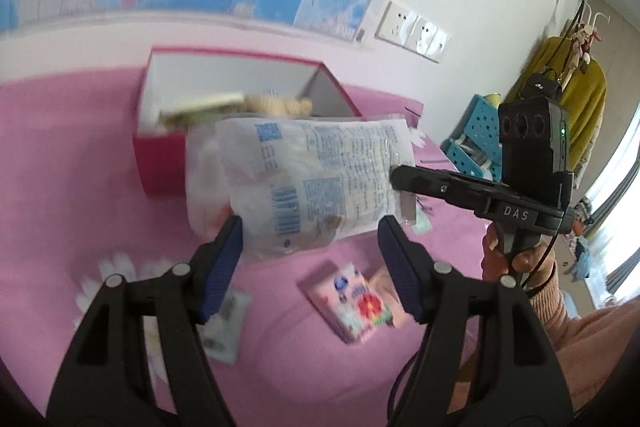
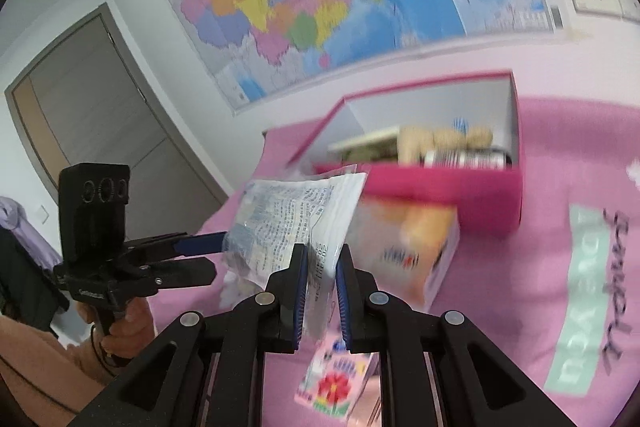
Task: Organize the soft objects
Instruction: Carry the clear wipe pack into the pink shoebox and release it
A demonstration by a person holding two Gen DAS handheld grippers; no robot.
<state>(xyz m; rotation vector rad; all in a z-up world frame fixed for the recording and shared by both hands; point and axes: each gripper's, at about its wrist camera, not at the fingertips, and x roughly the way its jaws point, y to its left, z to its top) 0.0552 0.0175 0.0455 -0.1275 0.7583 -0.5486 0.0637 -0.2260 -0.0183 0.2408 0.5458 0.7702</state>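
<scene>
Right gripper fingers nearly closed, pinching edge of plastic pack, frame centre. Left gripper fingers about half open either side of pack's lower end; contact unclear. Pink box, upper left, already holds several items. Left outside: flowered packet, lower centre, plus pack.

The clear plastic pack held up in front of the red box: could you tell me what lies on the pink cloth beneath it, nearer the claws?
A small pink floral tissue packet, seen in both wrist views.
</scene>
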